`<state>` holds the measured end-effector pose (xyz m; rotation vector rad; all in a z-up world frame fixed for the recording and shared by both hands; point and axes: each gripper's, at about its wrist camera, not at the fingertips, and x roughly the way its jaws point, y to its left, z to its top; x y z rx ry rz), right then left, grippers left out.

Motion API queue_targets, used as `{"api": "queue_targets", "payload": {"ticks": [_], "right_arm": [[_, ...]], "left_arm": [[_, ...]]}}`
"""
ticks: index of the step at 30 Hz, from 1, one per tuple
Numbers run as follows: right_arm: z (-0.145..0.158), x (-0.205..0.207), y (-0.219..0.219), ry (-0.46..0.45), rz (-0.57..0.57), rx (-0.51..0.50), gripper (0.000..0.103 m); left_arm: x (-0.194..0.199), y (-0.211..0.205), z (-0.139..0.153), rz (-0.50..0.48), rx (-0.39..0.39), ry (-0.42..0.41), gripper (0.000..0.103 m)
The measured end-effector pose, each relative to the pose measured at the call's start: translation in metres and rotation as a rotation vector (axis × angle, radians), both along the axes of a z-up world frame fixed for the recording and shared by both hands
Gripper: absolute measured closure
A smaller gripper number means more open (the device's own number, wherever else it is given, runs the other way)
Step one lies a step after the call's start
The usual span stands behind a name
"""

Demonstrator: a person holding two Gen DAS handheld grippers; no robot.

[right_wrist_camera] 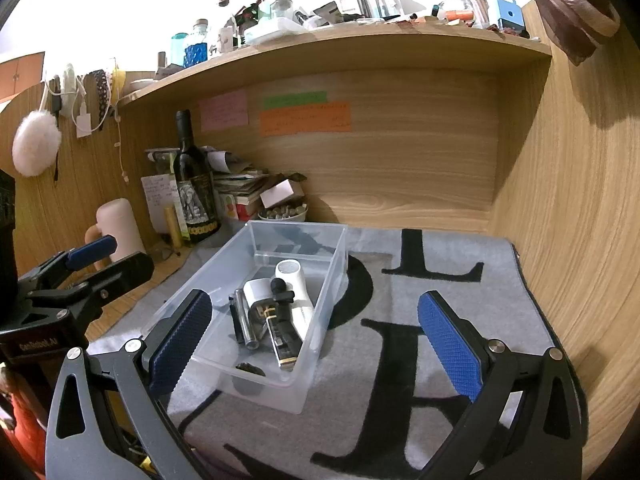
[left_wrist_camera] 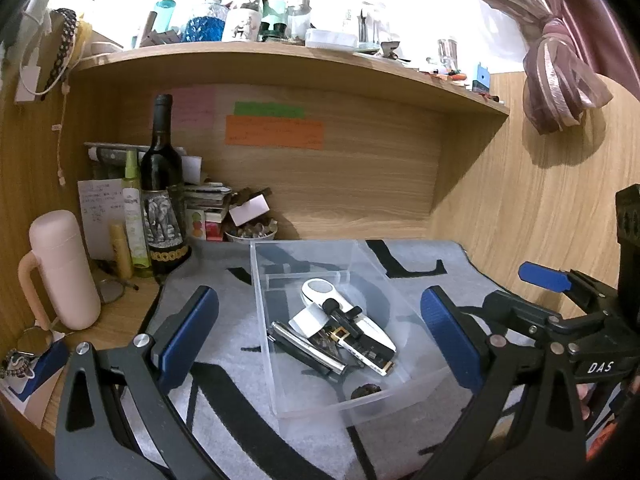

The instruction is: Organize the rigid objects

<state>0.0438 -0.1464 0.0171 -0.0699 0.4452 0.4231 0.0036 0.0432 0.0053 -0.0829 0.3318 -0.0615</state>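
Both tongs are spread wide and hold nothing. The left gripper (left_wrist_camera: 320, 336) hovers low over the mat (left_wrist_camera: 224, 320), its blue pads framing a clear bin (left_wrist_camera: 264, 300). The right gripper (right_wrist_camera: 316, 344) hangs beside it, over the bare mat to the bin's right.

Inside the bin lies a small heap: a white device (left_wrist_camera: 320, 294) with a round grey face, a black clip (left_wrist_camera: 340, 314) across it, a silver pen (left_wrist_camera: 308, 350) alongside, and a dark lump (left_wrist_camera: 366, 390) near the front wall. Gathered there, they appear already sorted; no loose item shows on the mat.

Beyond, a wine bottle (left_wrist_camera: 162, 184) and pink flask (left_wrist_camera: 64, 268) stand at the desk's back-left corner, apart from the work.
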Motion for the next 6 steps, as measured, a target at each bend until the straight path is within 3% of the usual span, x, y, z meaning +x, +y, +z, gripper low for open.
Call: {"api": "queue_targets", "payload": {"ticks": [6], "right_arm": [[0.0000, 0.0003, 0.0048, 0.000, 0.003, 0.000, 0.000]], "left_arm": [[-0.0003, 0.0005, -0.0023, -0.005, -0.005, 0.013, 0.001]]}}
